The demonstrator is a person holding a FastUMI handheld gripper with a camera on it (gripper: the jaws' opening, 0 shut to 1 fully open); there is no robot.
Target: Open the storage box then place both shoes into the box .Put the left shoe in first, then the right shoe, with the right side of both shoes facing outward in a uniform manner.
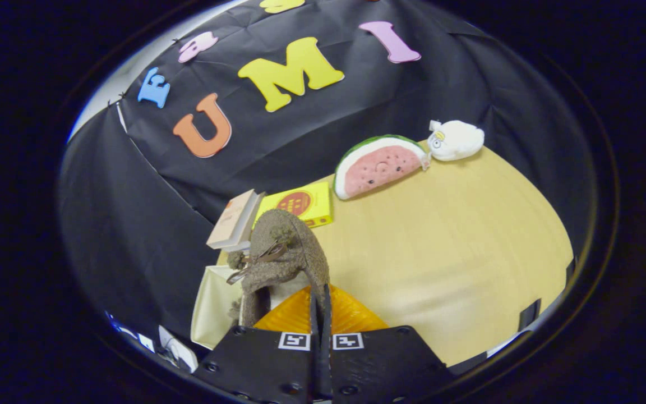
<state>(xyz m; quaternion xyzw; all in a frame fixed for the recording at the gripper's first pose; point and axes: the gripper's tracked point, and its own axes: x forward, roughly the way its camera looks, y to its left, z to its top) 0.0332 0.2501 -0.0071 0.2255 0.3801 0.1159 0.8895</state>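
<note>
Gripper (321,306) pinching fuzzy brown shoe (284,252) — lifted.

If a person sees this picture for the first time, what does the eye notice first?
First, the fuzzy brown shoe, gripped at its edge by the shut claw and raised above the table. Then the plush watermelon slice at the far edge of the pale wooden table, with a small white plush toy beside it.

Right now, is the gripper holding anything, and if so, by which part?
Yes. The gripper is shut on the brown fuzzy shoe, both fingers pinching the thin edge of its opening, so the shoe hangs above the table.
</note>
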